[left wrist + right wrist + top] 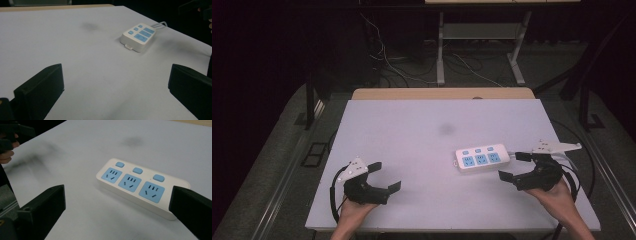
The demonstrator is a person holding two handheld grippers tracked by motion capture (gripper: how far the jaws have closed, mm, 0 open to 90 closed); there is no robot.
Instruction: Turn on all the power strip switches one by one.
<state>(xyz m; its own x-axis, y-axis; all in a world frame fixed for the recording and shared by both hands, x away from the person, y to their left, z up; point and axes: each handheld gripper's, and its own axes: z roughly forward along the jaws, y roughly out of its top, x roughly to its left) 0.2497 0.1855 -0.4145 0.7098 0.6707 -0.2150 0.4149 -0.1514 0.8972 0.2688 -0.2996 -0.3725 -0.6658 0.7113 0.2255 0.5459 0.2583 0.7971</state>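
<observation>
Nearby, power strip [482,157] lies unobstructed on table [412,125].

Your left gripper [384,176] and right gripper [513,166] are matt black, each with two blocky, flat-faced jaws. A pale grey three-cornered plate tops each one. Black cable loops from both. Your forearms are bare, with no sleeves.

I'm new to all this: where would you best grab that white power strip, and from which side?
Probably across the short width of the power strip, near the cable end beside the right tool. It lies flat, long and narrow, sockets up, so open jaws coming from the right could straddle its long edges. The right tool is open and close by; the left tool is farther off.
</observation>
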